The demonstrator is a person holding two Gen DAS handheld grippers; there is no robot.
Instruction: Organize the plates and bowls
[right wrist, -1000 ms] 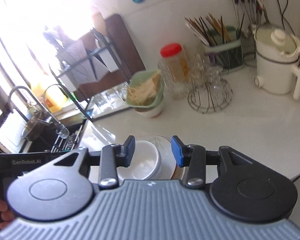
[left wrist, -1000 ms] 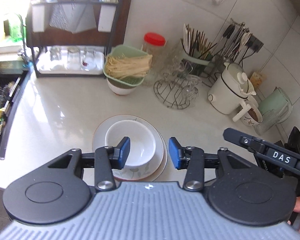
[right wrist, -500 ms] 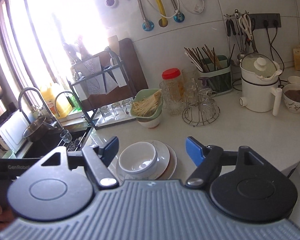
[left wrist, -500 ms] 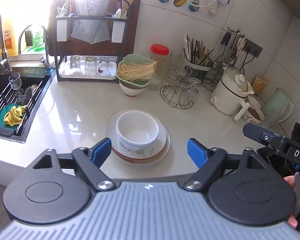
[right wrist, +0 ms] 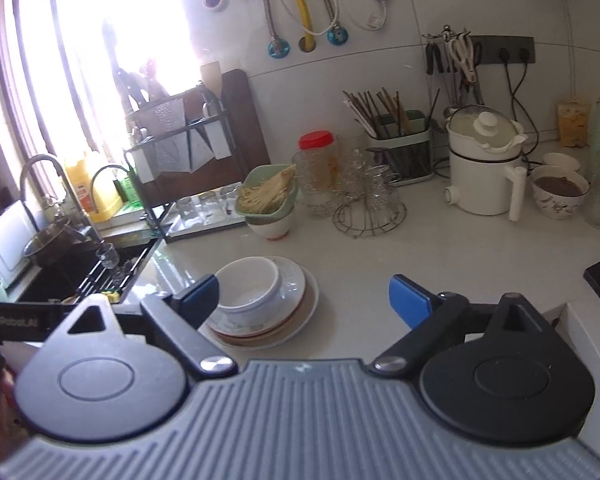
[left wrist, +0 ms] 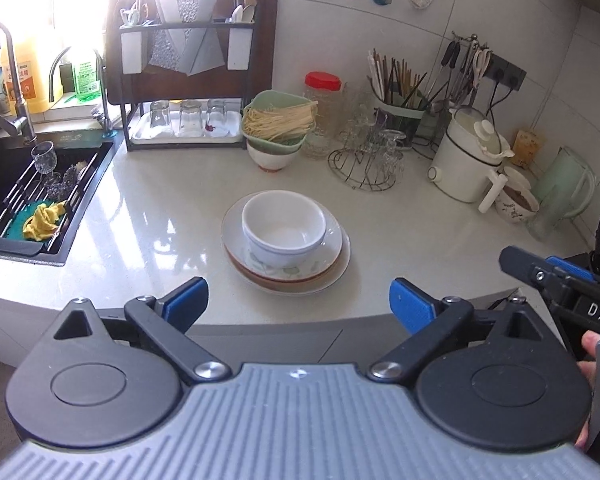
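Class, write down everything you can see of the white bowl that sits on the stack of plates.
The white bowl is round, deep and glossy, apparently ceramic, with a plain rim and straight sides. It stands upright and empty, slightly off-centre on the top plate, which carries a green leaf pattern, of a small stack on the pale countertop. Only that plate touches it; neither gripper does.

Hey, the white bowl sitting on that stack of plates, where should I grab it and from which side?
Grip the white bowl by its rim, one finger inside and one outside the wall. It stands upright and empty on the plates, so the rim is free all round. Come from the near counter edge, angled down; the left gripper, jaws opening with nothing between them, already faces it.
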